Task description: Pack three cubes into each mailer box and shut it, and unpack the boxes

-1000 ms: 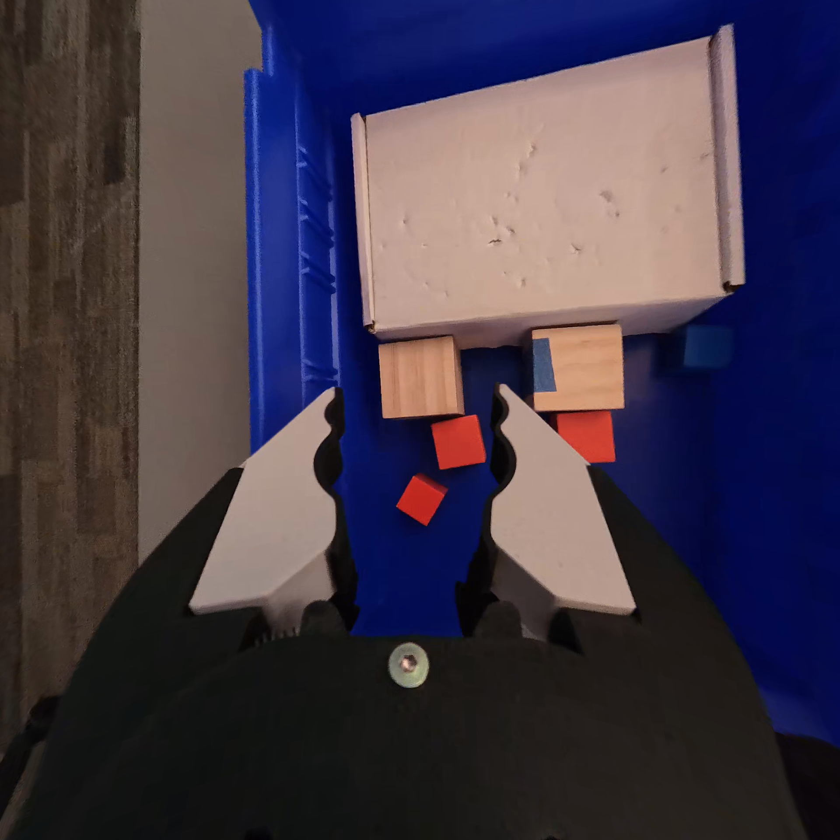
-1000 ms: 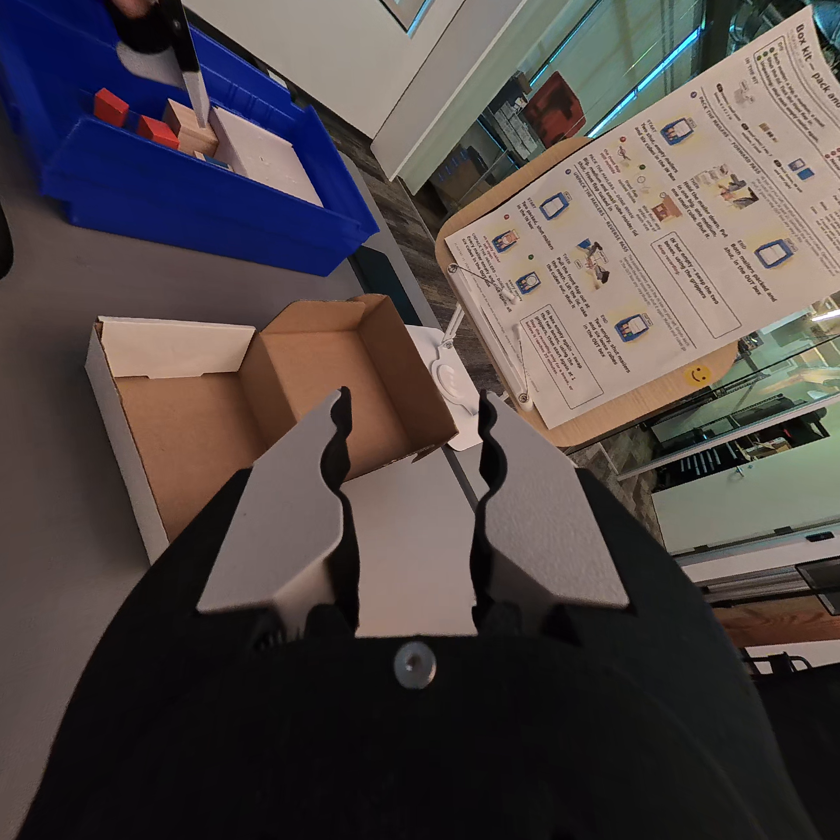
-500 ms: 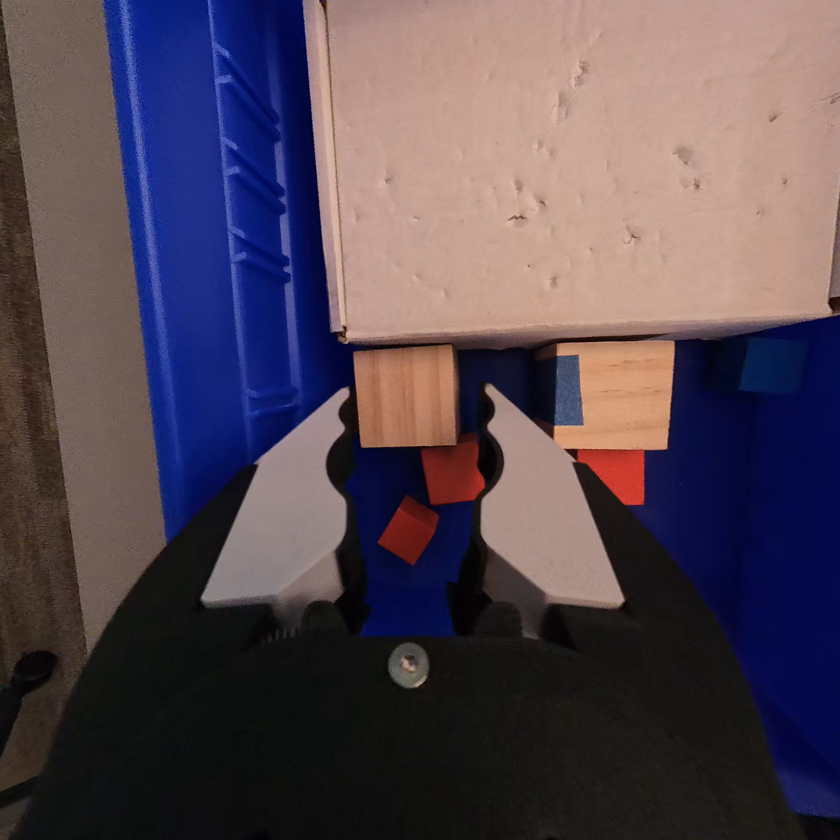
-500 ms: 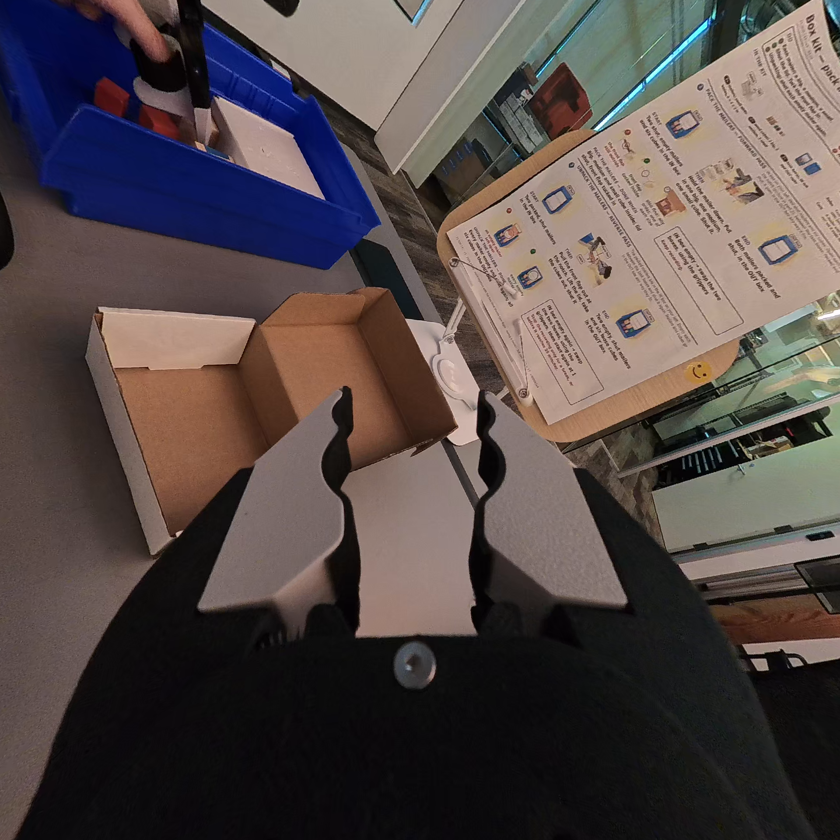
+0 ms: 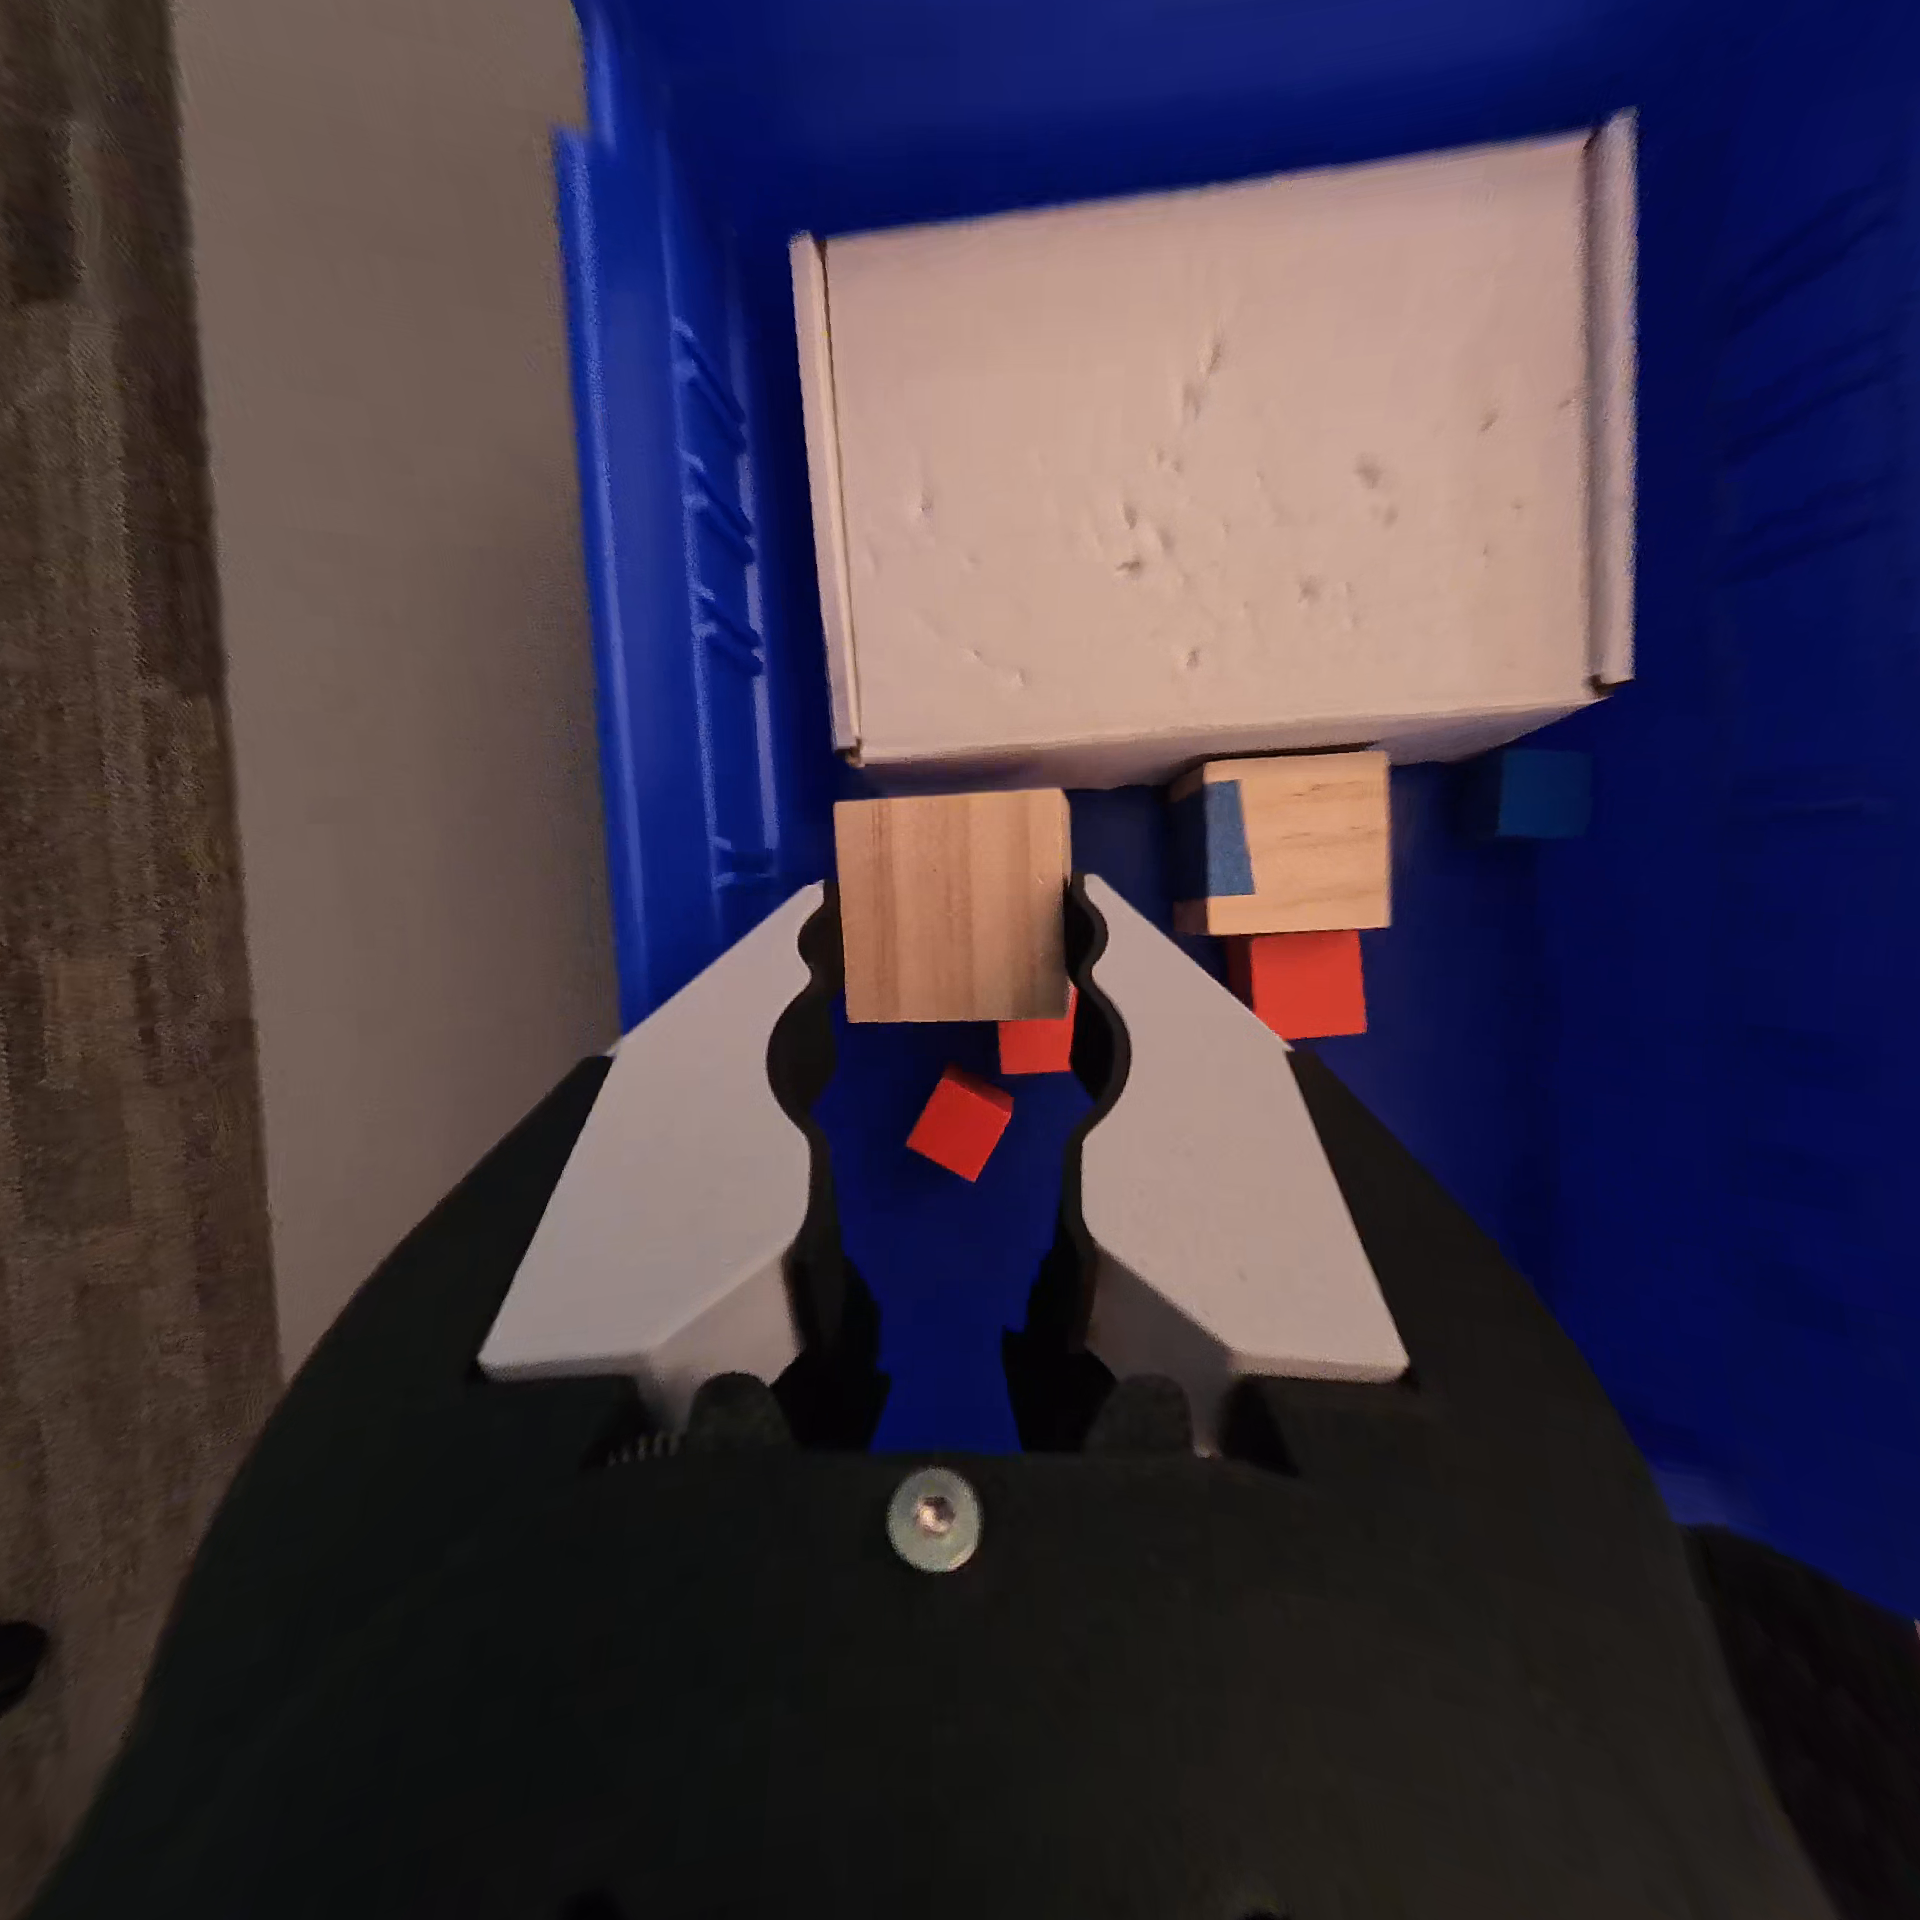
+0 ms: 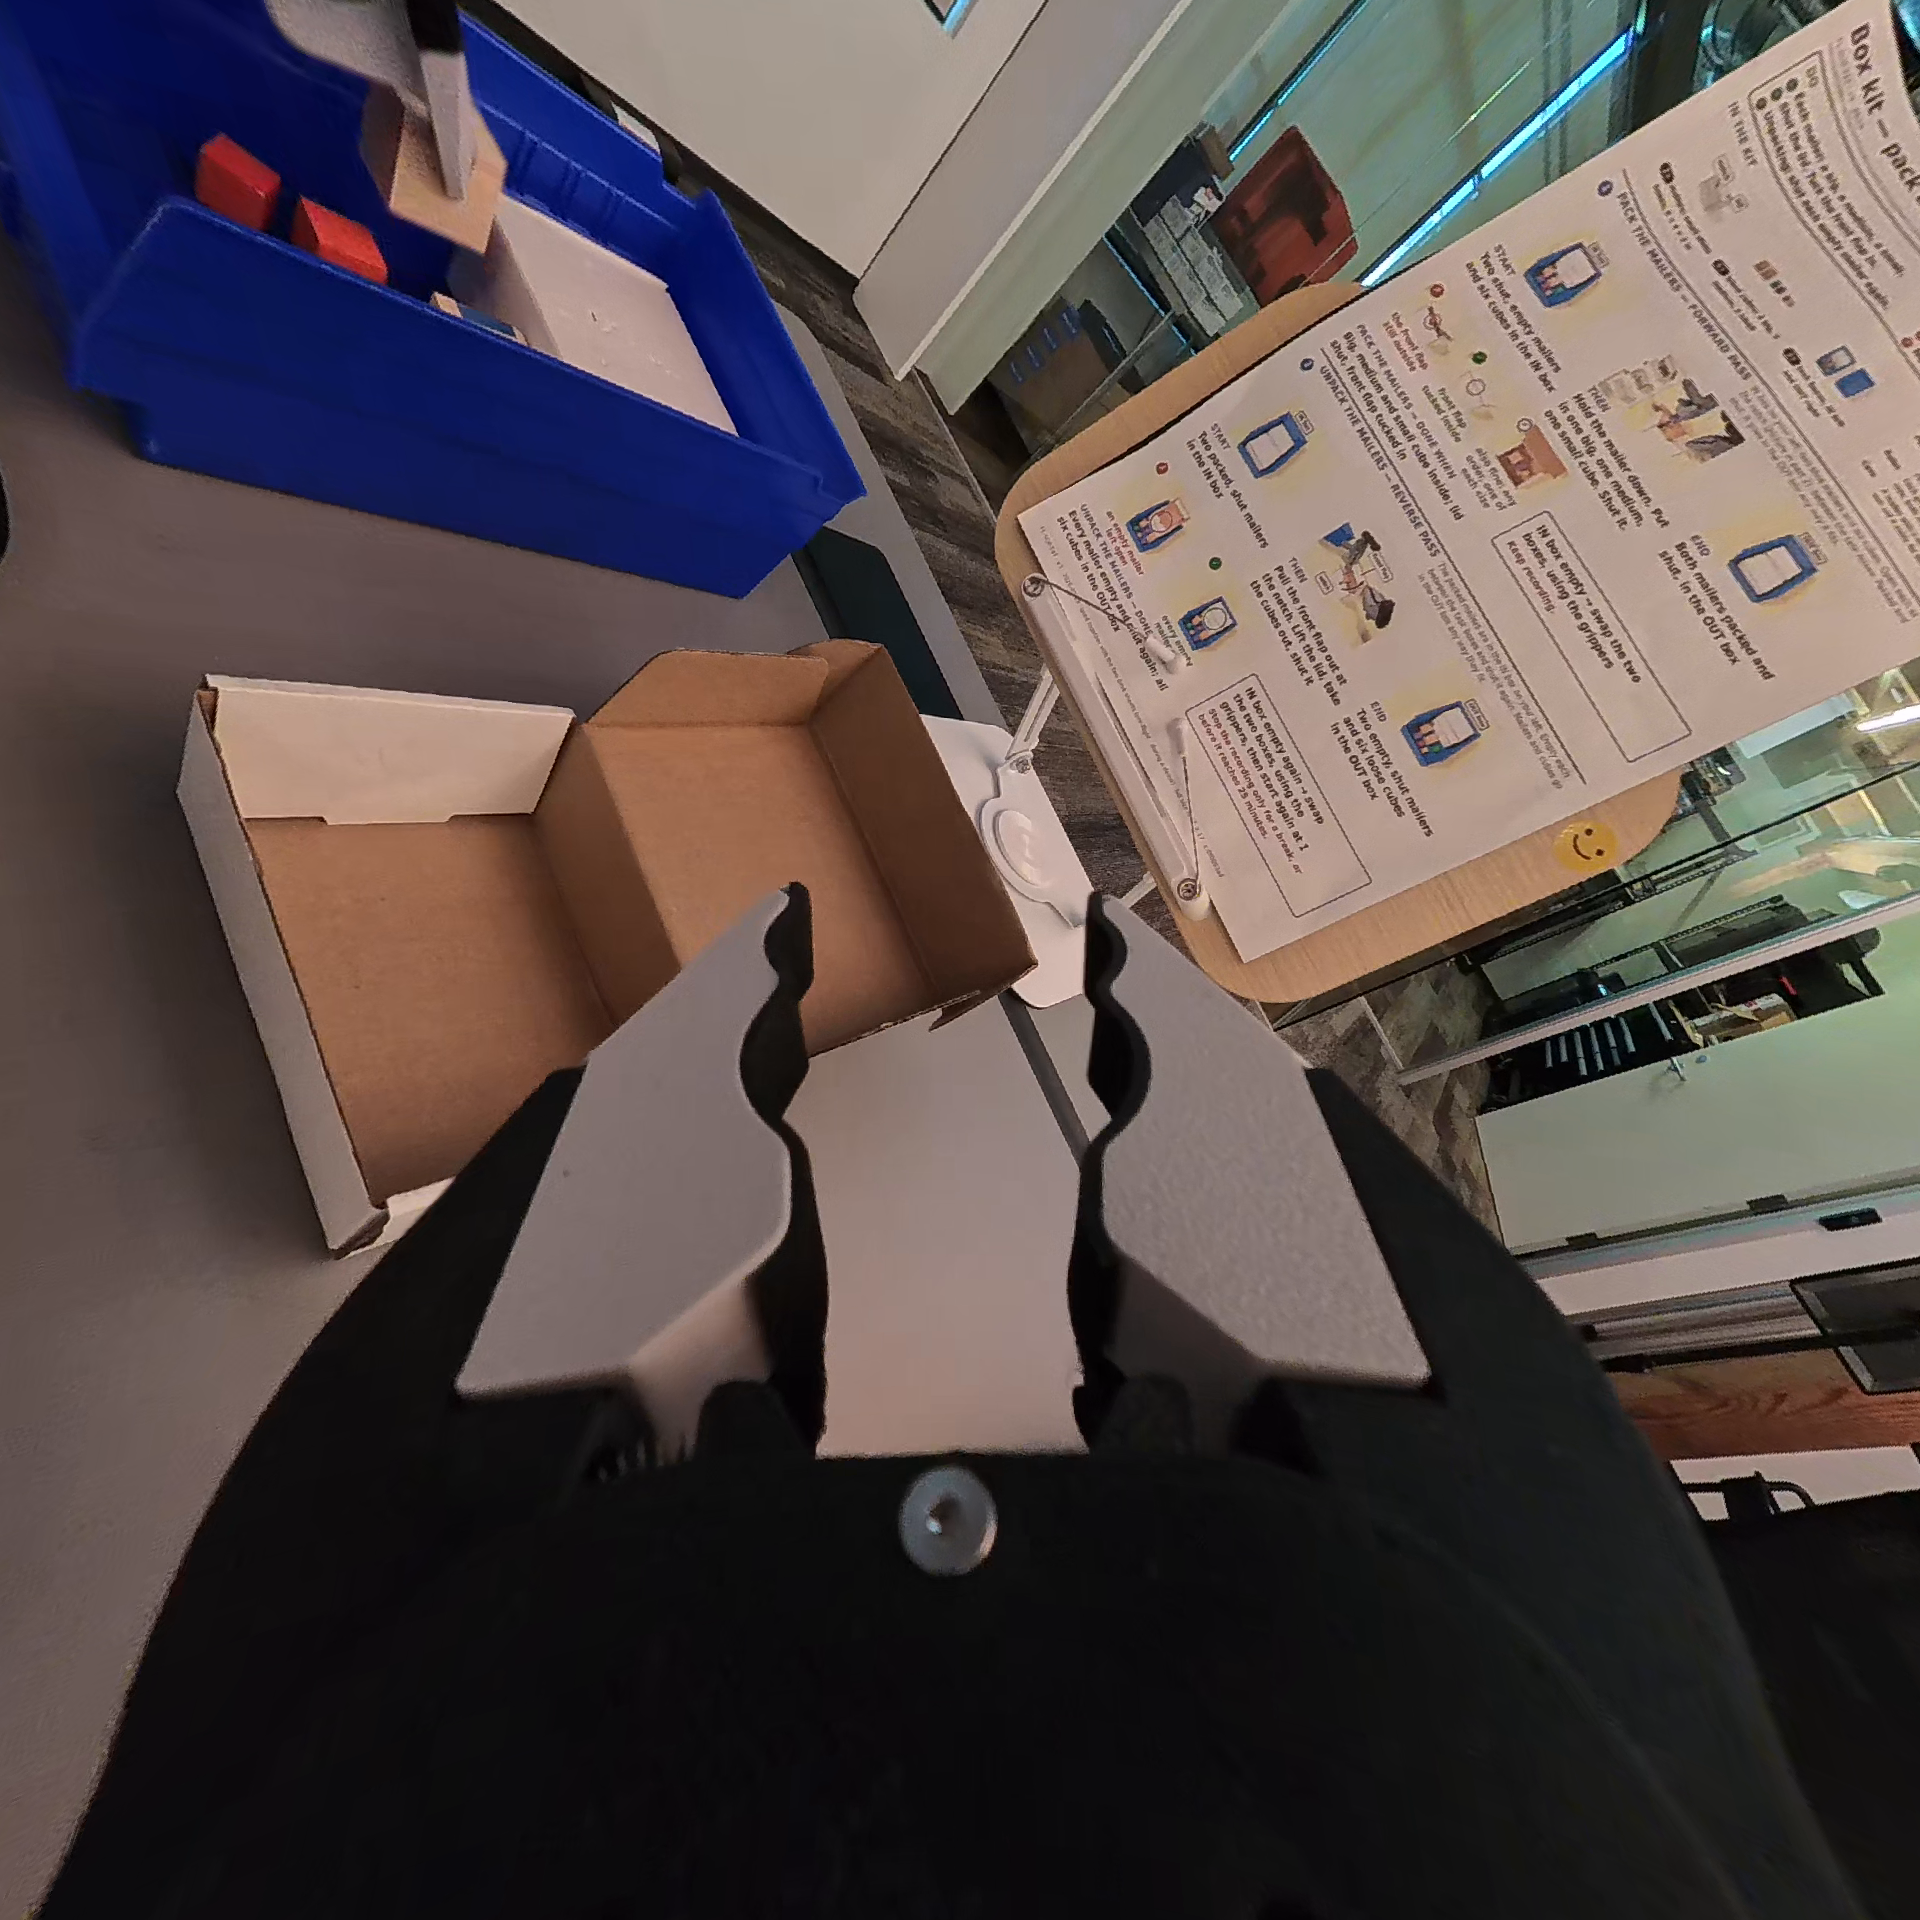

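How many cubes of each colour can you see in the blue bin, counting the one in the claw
Plain wood: 1, the wooden cube held in the left claw
Wood with a blue patch: 1
Red: 3
Blue: 1
Total: 6 cubes

A plain wooden cube (image 5: 951, 902) sits pinched between the fingertips of the left claw (image 5: 948, 899), raised above the blue bin (image 5: 1714, 1039). Below it, mid-frame, lie two small red cubes (image 5: 958, 1125), one half hidden. To the right a second wooden cube (image 5: 1288, 844) with a blue patch touches a larger red cube (image 5: 1304, 985); a blue cube (image 5: 1543, 792) lies farther right. A shut white mailer box (image 5: 1216, 488) fills the upper centre. In the right wrist view, an open mailer box (image 6: 582, 914), brown inside, rests on the grey worktop (image 6: 125, 1351) at centre left.
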`<state>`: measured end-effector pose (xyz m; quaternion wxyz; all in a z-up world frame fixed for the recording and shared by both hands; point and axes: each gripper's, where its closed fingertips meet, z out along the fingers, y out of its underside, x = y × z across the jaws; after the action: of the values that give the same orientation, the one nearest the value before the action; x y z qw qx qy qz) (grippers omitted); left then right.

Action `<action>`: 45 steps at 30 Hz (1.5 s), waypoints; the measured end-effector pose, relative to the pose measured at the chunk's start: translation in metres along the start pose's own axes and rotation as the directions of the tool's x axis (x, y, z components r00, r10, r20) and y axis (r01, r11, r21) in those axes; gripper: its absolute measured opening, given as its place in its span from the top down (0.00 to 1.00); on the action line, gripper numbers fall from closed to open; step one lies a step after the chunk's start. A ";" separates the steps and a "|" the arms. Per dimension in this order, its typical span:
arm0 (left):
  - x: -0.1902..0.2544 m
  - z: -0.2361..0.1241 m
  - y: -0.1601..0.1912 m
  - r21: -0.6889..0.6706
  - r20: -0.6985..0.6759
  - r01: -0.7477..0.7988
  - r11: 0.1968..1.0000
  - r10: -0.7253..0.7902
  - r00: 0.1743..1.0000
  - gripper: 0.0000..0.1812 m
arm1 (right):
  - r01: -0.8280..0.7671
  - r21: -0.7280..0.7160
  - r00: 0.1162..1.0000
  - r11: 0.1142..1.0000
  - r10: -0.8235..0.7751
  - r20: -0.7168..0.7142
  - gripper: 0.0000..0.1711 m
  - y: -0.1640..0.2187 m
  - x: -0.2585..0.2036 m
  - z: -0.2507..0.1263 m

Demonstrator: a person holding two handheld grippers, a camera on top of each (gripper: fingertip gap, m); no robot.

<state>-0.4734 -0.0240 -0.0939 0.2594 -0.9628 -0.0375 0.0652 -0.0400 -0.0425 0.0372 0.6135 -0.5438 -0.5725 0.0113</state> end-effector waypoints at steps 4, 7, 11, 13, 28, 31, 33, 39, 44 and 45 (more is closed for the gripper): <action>0.028 -0.048 -0.029 0.133 -0.063 -0.046 0.990 0.055 0.996 0.77 | 0.001 0.004 1.000 1.000 -0.001 -0.008 0.70 -0.001 0.003 -0.002; 0.122 -0.090 -0.049 0.312 -0.297 -0.209 0.927 0.304 0.905 0.77 | -0.001 0.015 1.000 1.000 0.001 -0.013 0.70 -0.004 0.004 -0.004; 0.270 -0.136 -0.022 0.540 -0.507 -0.401 0.740 0.667 0.546 0.77 | 0.013 0.034 1.000 0.999 -0.012 -0.026 0.71 -0.009 0.006 -0.008; 0.314 -0.134 -0.007 0.610 -0.442 -0.502 0.614 0.789 0.428 0.77 | 0.025 0.038 0.999 0.999 -0.024 -0.035 0.71 -0.011 0.007 -0.011; 0.402 -0.052 0.054 0.499 -0.321 -0.833 0.238 0.944 0.078 0.77 | 0.056 0.061 0.997 0.997 -0.053 -0.056 0.72 -0.019 0.013 -0.021; 0.406 -0.045 0.060 0.497 -0.300 -0.848 0.187 0.953 0.035 0.77 | 0.070 0.054 0.996 0.996 -0.067 -0.061 0.72 -0.019 0.012 -0.021; 0.407 -0.041 0.062 0.496 -0.284 -0.851 0.169 0.959 0.025 0.77 | 0.077 0.047 0.995 0.996 -0.074 -0.061 0.72 -0.018 0.011 -0.021; 0.408 -0.034 0.065 0.502 -0.287 -0.848 0.167 0.958 0.019 0.77 | 0.090 0.035 0.994 0.995 -0.088 -0.060 0.72 -0.016 0.010 -0.019; 0.410 -0.032 0.064 0.511 -0.296 -0.841 0.176 0.955 0.020 0.77 | 0.096 0.018 0.994 0.995 -0.095 -0.053 0.72 -0.012 0.010 -0.017; 0.410 -0.031 0.064 0.511 -0.296 -0.842 0.176 0.955 0.020 0.77 | 0.097 0.015 0.994 0.995 -0.096 -0.050 0.72 -0.011 0.009 -0.017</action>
<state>-0.0607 -0.0509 -0.1432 0.2457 -0.6995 0.6674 -0.0700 -0.0314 -0.0520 0.0554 0.6322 -0.5100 -0.5826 -0.0267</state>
